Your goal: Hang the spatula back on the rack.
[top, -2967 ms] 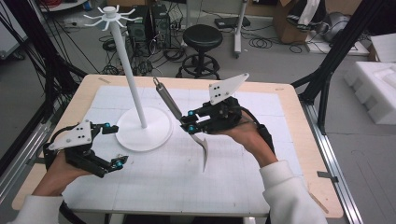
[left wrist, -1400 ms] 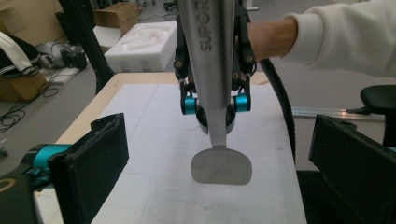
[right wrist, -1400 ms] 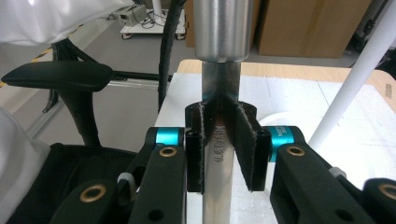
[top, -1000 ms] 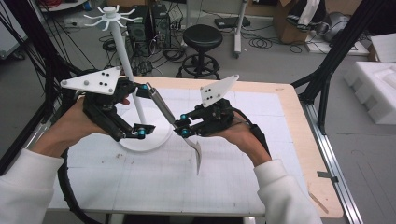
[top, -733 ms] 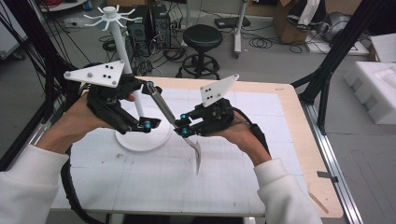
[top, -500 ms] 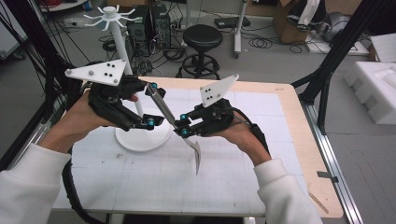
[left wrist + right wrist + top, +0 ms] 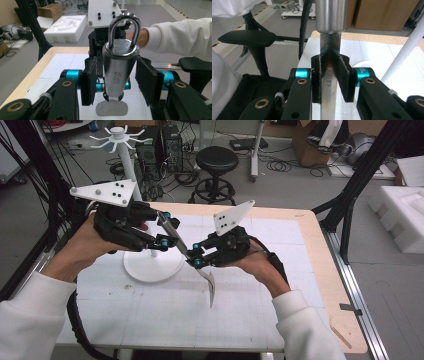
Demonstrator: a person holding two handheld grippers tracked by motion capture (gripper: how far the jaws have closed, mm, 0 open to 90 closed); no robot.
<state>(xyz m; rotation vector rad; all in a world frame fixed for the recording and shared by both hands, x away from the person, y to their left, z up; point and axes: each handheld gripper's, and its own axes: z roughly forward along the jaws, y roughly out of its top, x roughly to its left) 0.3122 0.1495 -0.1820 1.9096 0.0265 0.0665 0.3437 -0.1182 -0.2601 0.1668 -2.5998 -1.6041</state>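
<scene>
1. Metal utensil (image 7: 192,260) with a round steel handle (image 7: 120,72), a hanging loop (image 7: 124,28) at its end and a flat blade (image 7: 211,287) at the other. It is held in the air above the white table mat (image 7: 260,320), slanting from upper left down to lower right in the high view.
2. Right gripper (image 7: 331,76): jaws clamped flat on the utensil's narrow neck, just below the handle. Firm hold, as far as the right gripper view shows.
3. Left gripper (image 7: 117,80): jaws have just been closing, with the handle between them. In the left gripper view the pads (image 7: 88,83) stand either side of the handle with a gap visible at each; not yet pressing.
4. White rack (image 7: 129,165) with radial hooks at the top, on a round base (image 7: 152,266), stands just behind the left gripper.
5. Progress, judged: utensil lifted and presented; the second grip is nearly made. Left to do: finish the left grip, release the right, and probably hang the loop on a rack hook.
</scene>
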